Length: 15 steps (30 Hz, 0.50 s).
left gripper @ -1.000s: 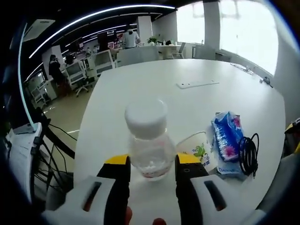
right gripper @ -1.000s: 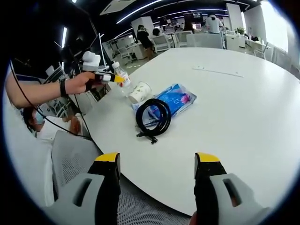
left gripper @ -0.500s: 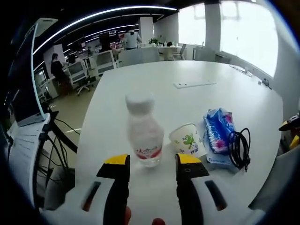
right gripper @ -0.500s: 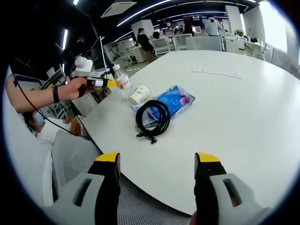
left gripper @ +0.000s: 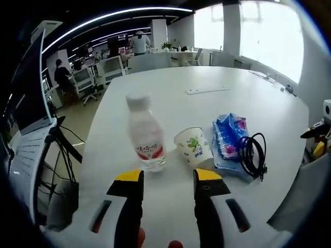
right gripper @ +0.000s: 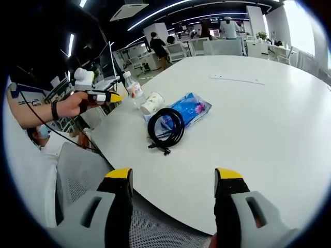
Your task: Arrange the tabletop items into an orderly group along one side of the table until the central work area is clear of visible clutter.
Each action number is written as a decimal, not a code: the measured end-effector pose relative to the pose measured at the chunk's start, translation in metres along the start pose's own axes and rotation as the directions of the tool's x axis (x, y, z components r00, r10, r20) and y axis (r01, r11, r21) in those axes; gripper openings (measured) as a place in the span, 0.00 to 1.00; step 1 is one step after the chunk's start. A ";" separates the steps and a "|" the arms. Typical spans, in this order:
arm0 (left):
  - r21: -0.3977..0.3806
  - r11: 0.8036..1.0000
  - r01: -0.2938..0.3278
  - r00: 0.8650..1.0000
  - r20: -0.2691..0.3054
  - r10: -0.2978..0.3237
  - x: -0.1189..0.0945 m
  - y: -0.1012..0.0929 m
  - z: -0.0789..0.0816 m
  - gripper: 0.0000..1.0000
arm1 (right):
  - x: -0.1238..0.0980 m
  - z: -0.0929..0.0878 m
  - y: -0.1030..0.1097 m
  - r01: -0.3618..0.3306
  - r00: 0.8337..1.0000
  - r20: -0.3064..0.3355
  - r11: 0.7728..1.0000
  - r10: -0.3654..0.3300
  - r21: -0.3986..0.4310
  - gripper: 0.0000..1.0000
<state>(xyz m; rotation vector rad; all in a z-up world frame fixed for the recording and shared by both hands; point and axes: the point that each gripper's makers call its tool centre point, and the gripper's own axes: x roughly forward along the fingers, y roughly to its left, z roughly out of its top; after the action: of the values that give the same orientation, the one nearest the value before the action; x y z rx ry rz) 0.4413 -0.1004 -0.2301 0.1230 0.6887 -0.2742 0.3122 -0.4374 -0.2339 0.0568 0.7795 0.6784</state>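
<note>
Left gripper view, tongs: the left gripper is released, its yellow-tipped jaws spread with nothing between them.
Left gripper view, bottle: the water bottle stands upright on the white table near its edge, just ahead of the jaws and clear of them.
Left gripper view, row: the paper cup sits just beside the bottle, then the blue tissue pack, then the coiled black cable lying partly on that pack.
Left gripper view, change: a second ago the bottle filled the gap between the jaws; half a second ago it stood free just past the tips; now it is farther off (the whole view has shifted too, so the gripper has backed away and the bottle has stayed put).
Left gripper view, meaning: I judge the bottle placed and let go, joining the group along this side.

Right gripper view, tongs: the right gripper is released, jaws wide apart and empty, over the near table edge.
Right gripper view, group: bottle, cup, tissue pack and cable line up at the left edge; the middle holds no clutter.
Right gripper view, other hand: the hand holding the left gripper is now drawn back from the bottle it reached a second ago.
Right gripper view, remaining: a flat white strip lies well apart on the far side.
</note>
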 end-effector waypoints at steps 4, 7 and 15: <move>-0.010 1.000 0.026 1.000 0.005 -0.026 0.000 -0.010 -0.002 0.39 | -0.001 0.000 -0.003 0.002 1.000 0.007 1.000 -0.002 -0.001 0.63; -0.007 1.000 0.030 1.000 0.007 -0.029 -0.001 -0.016 -0.002 0.38 | -0.002 0.000 -0.005 0.005 1.000 0.012 1.000 -0.005 0.002 0.63; -0.008 0.998 0.059 0.998 0.012 -0.059 0.000 -0.035 -0.002 0.37 | -0.003 0.001 -0.004 0.002 1.000 0.023 1.000 -0.002 -0.001 0.62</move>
<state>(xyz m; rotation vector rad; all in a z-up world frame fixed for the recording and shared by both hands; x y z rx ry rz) 0.4300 -0.1332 -0.2326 0.0934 0.6824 -0.3289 0.3138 -0.4418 -0.2326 0.0631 0.7572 0.6752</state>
